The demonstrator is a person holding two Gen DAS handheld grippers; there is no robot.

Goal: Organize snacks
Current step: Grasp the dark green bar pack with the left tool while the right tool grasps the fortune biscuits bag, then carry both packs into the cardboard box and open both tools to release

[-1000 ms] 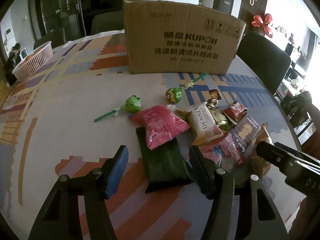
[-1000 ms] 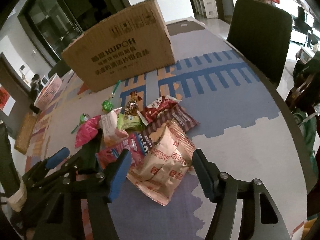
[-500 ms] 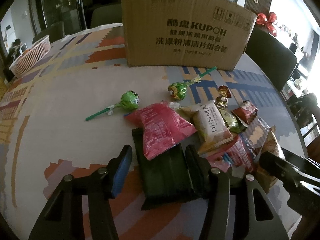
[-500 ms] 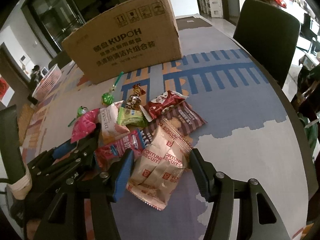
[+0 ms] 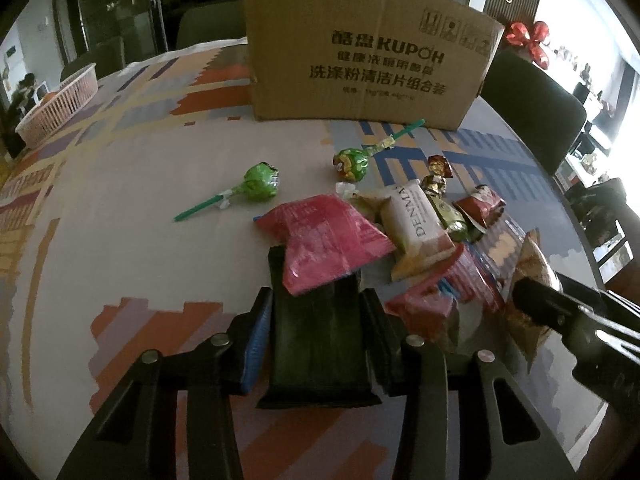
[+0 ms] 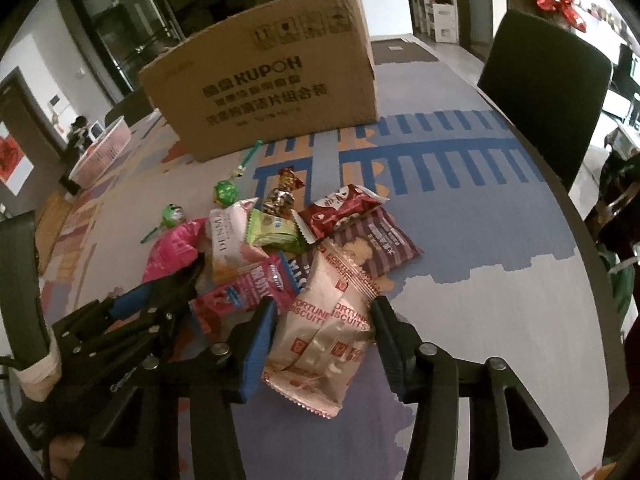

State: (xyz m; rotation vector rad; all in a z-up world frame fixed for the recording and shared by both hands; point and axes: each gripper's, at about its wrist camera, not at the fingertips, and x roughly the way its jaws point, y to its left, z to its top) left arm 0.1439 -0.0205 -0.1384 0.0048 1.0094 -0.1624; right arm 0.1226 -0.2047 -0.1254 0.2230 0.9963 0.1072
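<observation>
Snacks heaped on a patterned desk (image 5: 120, 216), cardboard box (image 5: 360, 64) at 12 o'clock.
Left claw (image 5: 316, 320) pinches the dark green packet (image 5: 320, 344); right claw (image 6: 324, 320) straddles the biscuit bag (image 6: 328, 328), spread.

Both wrist views low, close, sharing snack pile (image 5: 420, 236)

I read "KUPOH" with Chinese print beneath on the brown cardboard box (image 5: 364, 64). The cream snack wrapper (image 5: 416, 228) reads "DENMA", cut off. The tan foil packet (image 6: 324, 332) between my right fingers reads "FORTUNE BISCUITS".
</observation>
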